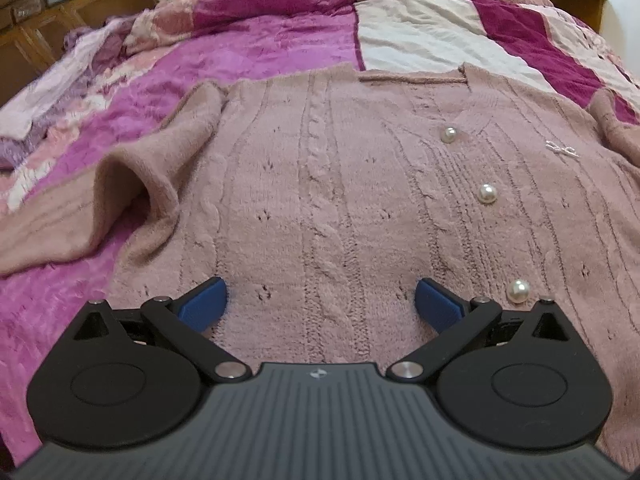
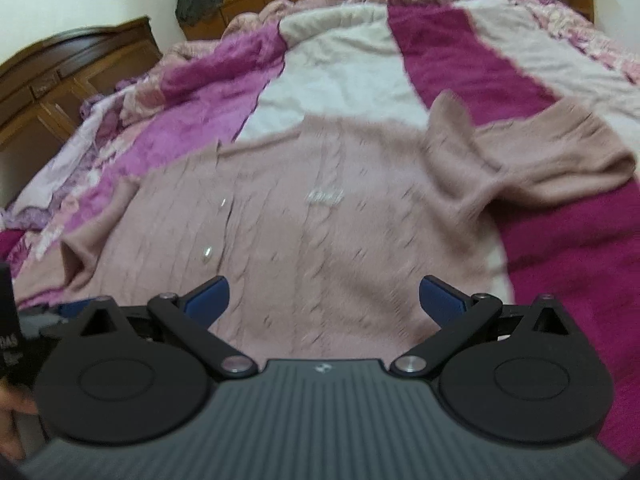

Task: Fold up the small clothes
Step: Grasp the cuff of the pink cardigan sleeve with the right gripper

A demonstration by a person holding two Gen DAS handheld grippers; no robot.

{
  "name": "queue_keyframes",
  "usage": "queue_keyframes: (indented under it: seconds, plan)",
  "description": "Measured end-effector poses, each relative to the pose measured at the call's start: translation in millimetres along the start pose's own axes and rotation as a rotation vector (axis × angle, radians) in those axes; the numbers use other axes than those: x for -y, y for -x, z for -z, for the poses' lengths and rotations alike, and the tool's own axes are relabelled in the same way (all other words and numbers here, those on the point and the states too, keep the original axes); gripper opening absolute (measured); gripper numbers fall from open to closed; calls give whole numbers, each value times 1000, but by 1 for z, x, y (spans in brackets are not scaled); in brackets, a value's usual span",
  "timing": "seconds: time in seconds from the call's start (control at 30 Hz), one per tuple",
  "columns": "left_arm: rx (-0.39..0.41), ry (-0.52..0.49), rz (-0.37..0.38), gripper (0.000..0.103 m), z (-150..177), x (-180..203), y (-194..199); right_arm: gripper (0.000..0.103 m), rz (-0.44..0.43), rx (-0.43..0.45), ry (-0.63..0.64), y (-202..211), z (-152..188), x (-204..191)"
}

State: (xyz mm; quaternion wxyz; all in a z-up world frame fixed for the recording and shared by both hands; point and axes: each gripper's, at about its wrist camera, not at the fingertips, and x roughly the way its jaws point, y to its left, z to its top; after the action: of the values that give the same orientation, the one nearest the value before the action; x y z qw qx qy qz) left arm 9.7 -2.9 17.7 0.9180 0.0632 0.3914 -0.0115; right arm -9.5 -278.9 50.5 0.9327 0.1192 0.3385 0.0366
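Note:
A dusty-pink cable-knit cardigan [image 1: 340,184] with pearl buttons [image 1: 487,193] lies spread face up on the bed. Its left sleeve [image 1: 120,184] is bunched and trails off to the left. My left gripper [image 1: 320,304] hovers open over the cardigan's lower hem, nothing between its blue fingers [image 1: 206,304]. In the right wrist view the same cardigan [image 2: 320,216] appears blurred, with its right sleeve [image 2: 532,148] folded out to the right. My right gripper [image 2: 324,302] is open above the hem, holding nothing.
A patchwork bedspread [image 1: 260,40] in magenta, pink and white covers the bed under the cardigan. A dark wooden cabinet [image 2: 60,76] stands at the left beyond the bed. A wooden headboard shelf [image 2: 256,0] with cloth items runs along the far end.

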Motion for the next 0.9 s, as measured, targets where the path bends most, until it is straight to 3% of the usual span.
queue_keyframes:
  seconds: [0.13, 0.23, 0.37, 0.43, 0.5, 0.63, 0.8, 0.9]
  plan:
    - [30, -41, -4, 103, -3, 6, 13, 103, 79, 45, 6, 4, -17, 25]
    - [20, -11, 4, 103, -7, 4, 17, 102, 130, 72, 5, 1, -31, 47]
    - [-1, 37, 13, 103, -9, -4, 16, 95, 196, 86, 23, -14, -46, 70]
    - [-11, 35, -3, 103, -9, -5, 14, 87, 220, 83, 27, -22, -52, 80]
    - [-22, 37, -4, 103, -8, -7, 11, 81, 229, 76, 20, -29, -56, 90]
    - [-56, 51, -13, 103, -4, -10, 1, 80, 241, 51, 28, -46, -60, 103]
    - [-52, 33, -21, 103, -3, -7, -6, 75, 214, -1, 58, -64, -57, 112]
    - [-49, 35, -19, 103, -2, -7, -7, 67, 233, 1, 88, -70, -55, 118]
